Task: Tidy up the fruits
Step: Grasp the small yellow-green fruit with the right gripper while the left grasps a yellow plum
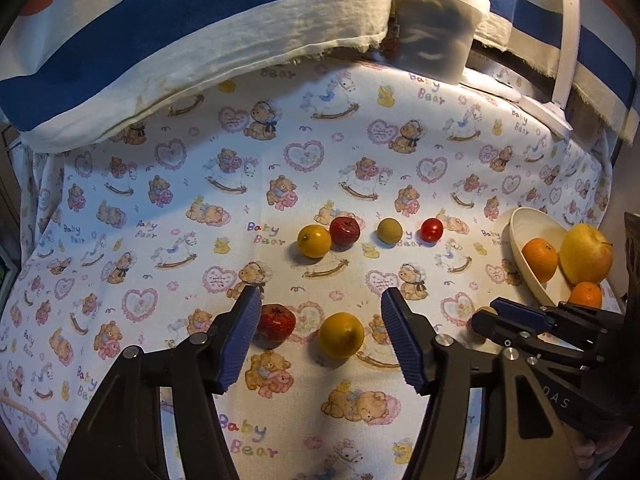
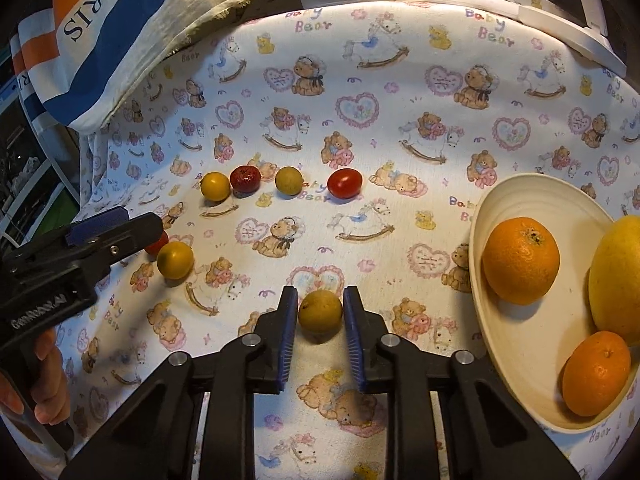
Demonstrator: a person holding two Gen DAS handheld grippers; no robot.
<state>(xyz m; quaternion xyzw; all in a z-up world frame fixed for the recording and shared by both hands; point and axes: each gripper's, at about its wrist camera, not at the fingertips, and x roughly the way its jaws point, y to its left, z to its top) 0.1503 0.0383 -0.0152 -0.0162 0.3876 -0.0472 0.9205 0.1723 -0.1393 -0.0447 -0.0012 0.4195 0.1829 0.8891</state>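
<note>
Tongs on the right (image 2: 319,330) sit low over the bench (image 2: 360,80), narrowed around a small olive-yellow fruit (image 2: 320,312); both blue pads lie just beside it, and actual contact cannot be confirmed. Left tongs (image 1: 320,340) stand wide apart and hold nothing; a yellow fruit (image 1: 341,335) lies on the cloth between the pads, and a wrinkled red fruit (image 1: 276,322) sits partly behind the left pad (image 1: 238,344).

Bare printed cloth lies between these fruits and a farther row: yellow fruit (image 1: 314,241) touching a dark red one (image 1: 345,231), then an olive one (image 1: 389,231) and a red tomato (image 1: 431,229), each standing apart.

At the right edge a cream bowl (image 2: 520,344) holds two oranges (image 2: 521,261) (image 2: 596,373) and a large yellow fruit (image 2: 618,280), the latter cut off by the frame. In the left view the right tongs cover the bowl's near rim.

Along the far edge a striped blue-and-cream cloth (image 1: 200,28) overhangs the bench; a translucent tub (image 1: 436,28) stands there, contents indistinct.
</note>
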